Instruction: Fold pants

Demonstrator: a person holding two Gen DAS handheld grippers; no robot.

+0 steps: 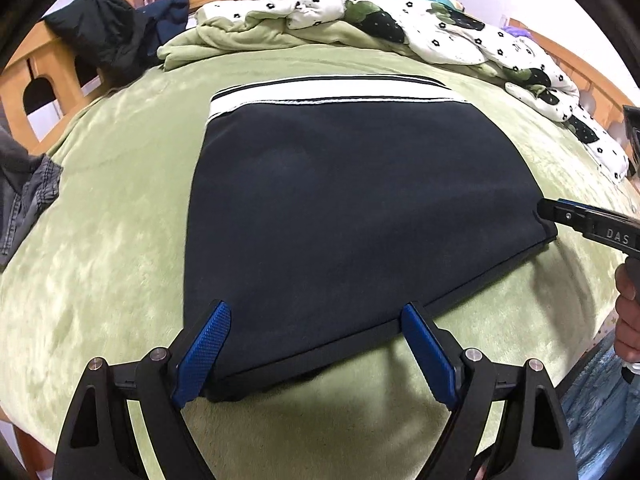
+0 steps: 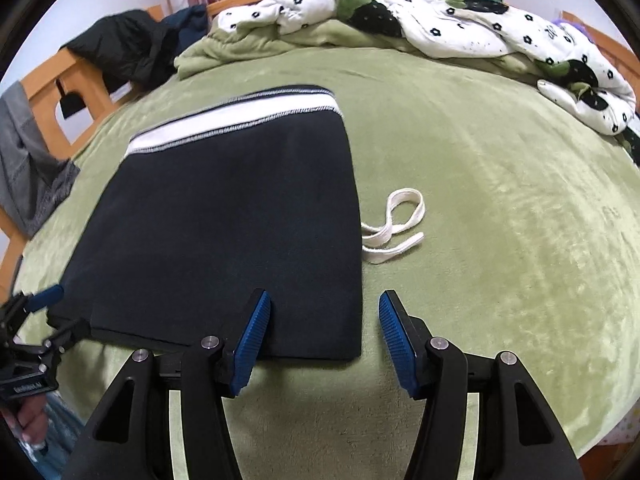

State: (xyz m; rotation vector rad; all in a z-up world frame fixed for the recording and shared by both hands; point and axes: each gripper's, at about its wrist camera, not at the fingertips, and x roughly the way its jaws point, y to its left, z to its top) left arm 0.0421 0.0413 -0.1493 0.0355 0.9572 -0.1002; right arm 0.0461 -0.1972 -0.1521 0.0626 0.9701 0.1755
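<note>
The dark navy pants (image 1: 360, 208) lie folded flat on the green blanket (image 1: 100, 280), with their white-striped edge (image 1: 320, 94) at the far side. My left gripper (image 1: 316, 312) stands open over the near left corner, with the fold's edge between its blue pads and neither pad pressing. My right gripper (image 2: 324, 298) is open too and straddles the pants' (image 2: 224, 220) right edge: one finger is over the cloth, the other over the blanket. Its tip (image 1: 546, 210) shows in the left wrist view at the pants' right corner. In the right wrist view the left gripper (image 2: 60, 314) sits at the lower left corner.
A white drawstring (image 2: 394, 220) trails on the blanket beside the pants. A flower-print quilt (image 2: 460, 28) and a bunched green cover (image 1: 240, 38) fill the far side. A dark jacket (image 1: 104, 28) hangs on the wooden bed frame (image 1: 36, 64), and a grey garment (image 1: 24, 196) lies at the left.
</note>
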